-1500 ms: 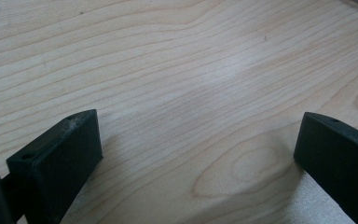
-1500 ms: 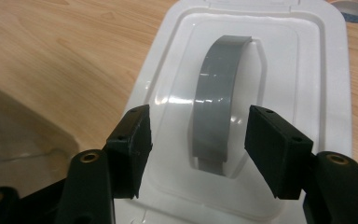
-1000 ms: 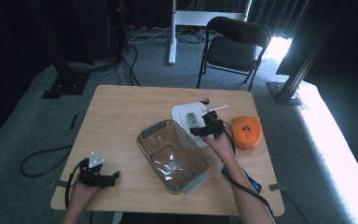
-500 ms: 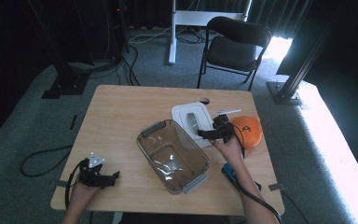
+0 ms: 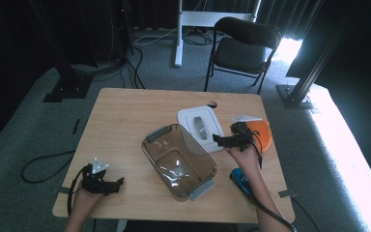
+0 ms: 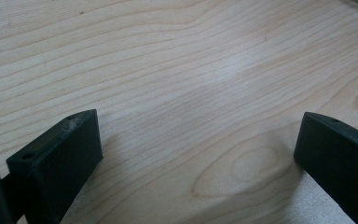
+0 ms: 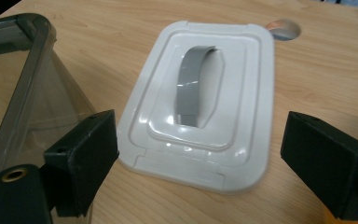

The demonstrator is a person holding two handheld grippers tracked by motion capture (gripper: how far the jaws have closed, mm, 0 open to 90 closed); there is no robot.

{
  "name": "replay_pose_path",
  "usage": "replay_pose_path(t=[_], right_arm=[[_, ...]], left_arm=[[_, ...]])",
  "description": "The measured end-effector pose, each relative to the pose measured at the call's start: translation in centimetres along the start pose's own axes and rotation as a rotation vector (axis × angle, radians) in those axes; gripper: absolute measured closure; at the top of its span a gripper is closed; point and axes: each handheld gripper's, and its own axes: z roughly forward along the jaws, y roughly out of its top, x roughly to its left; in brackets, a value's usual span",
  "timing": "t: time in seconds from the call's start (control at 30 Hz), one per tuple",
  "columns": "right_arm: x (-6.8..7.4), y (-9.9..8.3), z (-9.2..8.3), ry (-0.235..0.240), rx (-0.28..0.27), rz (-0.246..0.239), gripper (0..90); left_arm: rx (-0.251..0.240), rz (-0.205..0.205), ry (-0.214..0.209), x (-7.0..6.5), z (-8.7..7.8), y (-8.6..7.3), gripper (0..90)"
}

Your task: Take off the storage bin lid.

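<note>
The right claw (image 5: 221, 140), its jaws just opened wide and empty, hovers beside the white lid (image 7: 200, 98) lying flat on the desk (image 5: 125, 121); the left claw (image 5: 117, 182) rests open, empty.

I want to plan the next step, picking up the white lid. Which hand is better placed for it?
Probably the right. The right gripper sits open beside the white lid, which lies just ahead of its fingers. The left gripper rests at the near left edge, beyond the clear container.
</note>
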Motion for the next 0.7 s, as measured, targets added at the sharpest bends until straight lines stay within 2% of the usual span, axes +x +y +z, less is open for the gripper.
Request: replay_pose_path(t=[0.17, 0.23, 0.37, 0.43, 0.5, 0.53, 0.57, 0.6, 0.7], right_arm=[[-1.0, -0.3, -1.1, -0.003, -0.007, 0.018, 10.4], [-1.4, -0.6, -1.6, -0.026, -0.016, 0.024, 10.4], [-2.5, -1.1, -2.7, -0.034, -0.035, 0.055, 10.4], [-2.9, -1.3, -3.3, -0.060, -0.050, 0.065, 10.4], [-3.4, -1.5, -3.7, -0.063, -0.058, 0.099, 10.4], [-3.5, -1.6, -3.8, -0.089, -0.070, 0.108, 10.4], [-3.6, -1.7, -3.9, -0.129, -0.075, 0.100, 10.4], [-3.7, -1.8, -4.1, -0.144, -0.077, 0.088, 10.4], [-4.6, -2.1, -4.8, -0.146, -0.107, 0.130, 12.6]], left_arm=[[0.000, 0.000, 0.000, 0.0, 0.0, 0.0, 1.1], [0.000, 0.000, 0.000, 0.0, 0.0, 0.0, 1.1], [0.000, 0.000, 0.000, 0.0, 0.0, 0.0, 1.1], [0.000, 0.000, 0.000, 0.0, 0.0, 0.0, 1.1], [0.001, 0.000, 0.000, 0.0, 0.0, 0.0, 1.1], [0.000, -0.001, 0.001, 0.0, 0.0, 0.0, 1.1], [0.000, -0.001, 0.001, 0.0, 0.0, 0.0, 1.1], [0.001, -0.001, 0.002, 0.0, 0.0, 0.0, 1.2], [0.000, -0.002, 0.002, 0.0, 0.0, 0.0, 1.1]])
